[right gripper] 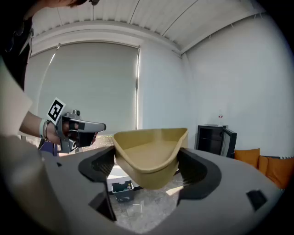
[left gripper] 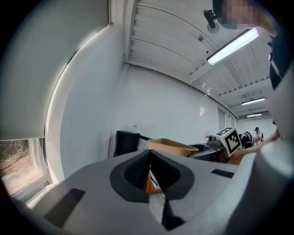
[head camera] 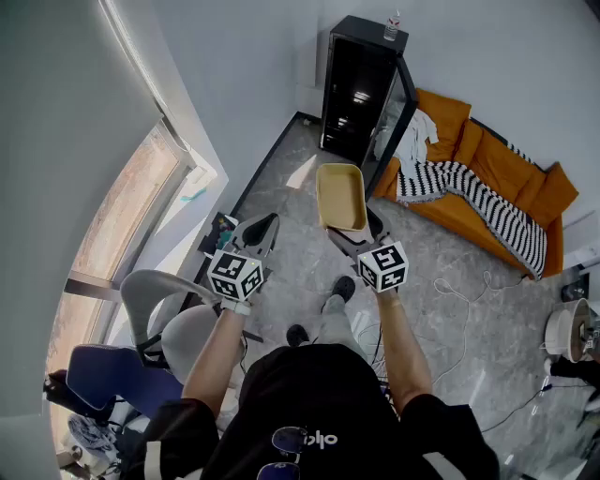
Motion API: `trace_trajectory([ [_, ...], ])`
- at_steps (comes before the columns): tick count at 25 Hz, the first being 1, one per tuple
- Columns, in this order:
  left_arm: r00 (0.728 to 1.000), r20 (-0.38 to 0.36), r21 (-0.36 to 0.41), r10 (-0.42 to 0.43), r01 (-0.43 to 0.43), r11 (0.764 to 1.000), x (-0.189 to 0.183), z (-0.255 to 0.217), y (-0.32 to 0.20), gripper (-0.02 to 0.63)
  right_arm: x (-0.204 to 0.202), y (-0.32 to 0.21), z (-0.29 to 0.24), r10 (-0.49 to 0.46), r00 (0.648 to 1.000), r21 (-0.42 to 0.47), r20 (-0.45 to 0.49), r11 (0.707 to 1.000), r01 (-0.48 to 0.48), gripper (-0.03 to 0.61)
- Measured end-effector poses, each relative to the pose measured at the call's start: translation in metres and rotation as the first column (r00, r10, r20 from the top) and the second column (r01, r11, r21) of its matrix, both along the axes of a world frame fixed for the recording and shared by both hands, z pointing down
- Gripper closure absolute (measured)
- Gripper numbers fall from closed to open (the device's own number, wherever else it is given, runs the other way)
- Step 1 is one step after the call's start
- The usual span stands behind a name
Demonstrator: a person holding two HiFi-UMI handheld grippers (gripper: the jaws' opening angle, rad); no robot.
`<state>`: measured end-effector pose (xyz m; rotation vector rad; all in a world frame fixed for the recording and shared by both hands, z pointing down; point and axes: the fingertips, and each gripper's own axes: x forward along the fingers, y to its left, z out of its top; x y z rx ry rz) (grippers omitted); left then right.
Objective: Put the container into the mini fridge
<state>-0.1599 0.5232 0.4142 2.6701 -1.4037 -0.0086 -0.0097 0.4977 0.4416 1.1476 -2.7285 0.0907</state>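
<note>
A tan, open-topped container (head camera: 340,197) hangs in the air in front of me, with my right gripper (head camera: 361,231) shut on its near end. In the right gripper view the container (right gripper: 149,151) fills the wide gap between both jaws of the gripper (right gripper: 149,166). The black mini fridge (head camera: 361,89) stands ahead against the wall with its door (head camera: 401,111) swung open; it also shows as a fridge (right gripper: 213,140) at the right. My left gripper (head camera: 265,225) is held level to the left of the container, shut and empty, its jaw tips (left gripper: 149,156) meeting.
An orange sofa (head camera: 511,173) with a striped blanket (head camera: 469,187) runs along the right of the fridge. Cables (head camera: 459,300) lie on the grey floor. A grey chair (head camera: 173,314) and a blue chair (head camera: 108,375) stand at my left, by the window. A bottle (head camera: 394,24) tops the fridge.
</note>
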Motion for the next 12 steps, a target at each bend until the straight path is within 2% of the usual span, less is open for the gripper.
trace_trajectory([
  [12, 1.0, 0.006, -0.016, 0.001, 0.0, 1.0, 0.011, 0.008, -0.031, 0.606, 0.007, -0.032, 0.007, -0.004, 1.0, -0.012, 0.006, 1.0, 0.004, 0.135],
])
